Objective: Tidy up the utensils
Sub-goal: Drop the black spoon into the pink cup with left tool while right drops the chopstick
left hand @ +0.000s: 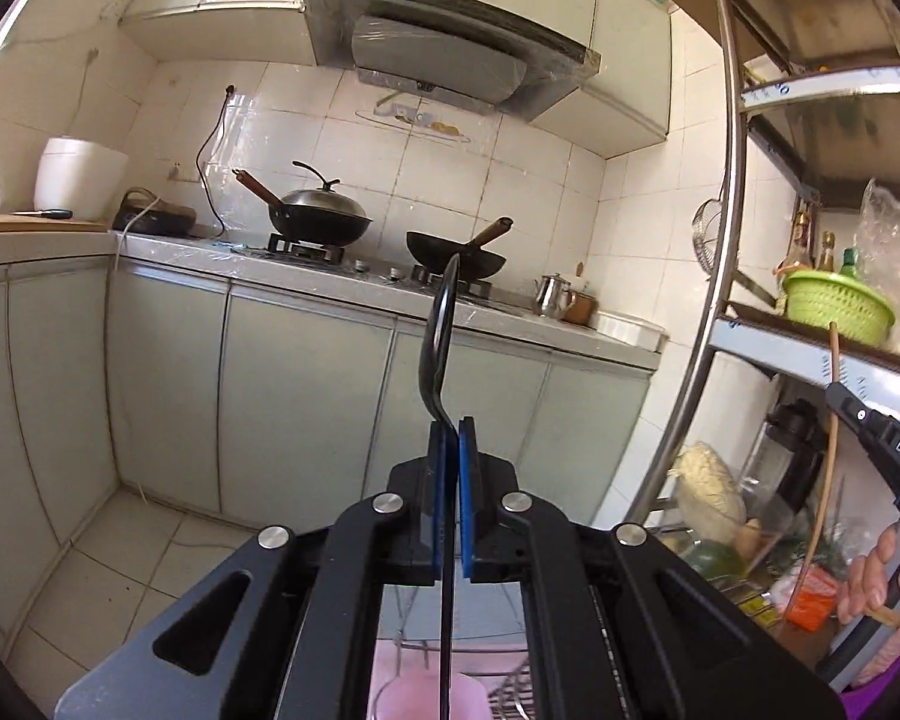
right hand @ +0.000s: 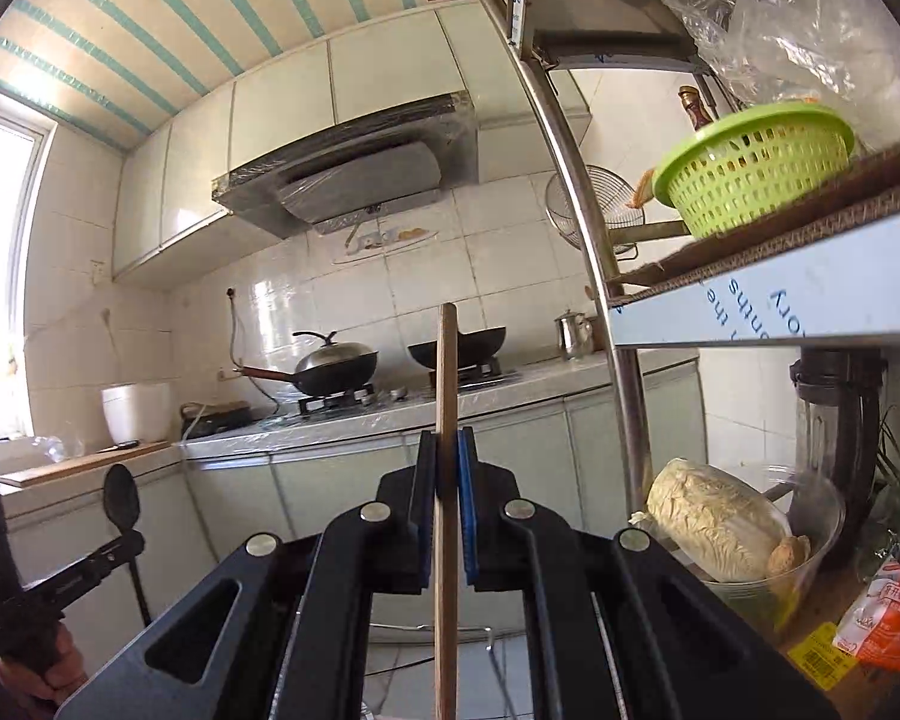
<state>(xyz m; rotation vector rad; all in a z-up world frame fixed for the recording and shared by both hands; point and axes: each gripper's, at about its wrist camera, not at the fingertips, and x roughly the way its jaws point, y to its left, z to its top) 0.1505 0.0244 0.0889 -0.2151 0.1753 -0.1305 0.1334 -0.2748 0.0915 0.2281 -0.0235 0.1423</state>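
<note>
Black spoon (left hand: 437, 341); wooden stick (right hand: 446, 420)

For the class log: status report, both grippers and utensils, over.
Left gripper shut on black spoon. Right gripper shut on wooden stick. Both upright, nothing blocking.

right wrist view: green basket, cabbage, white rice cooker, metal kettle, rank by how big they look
1. green basket
2. cabbage, close behind; both sit near the camera
3. white rice cooker
4. metal kettle
</note>
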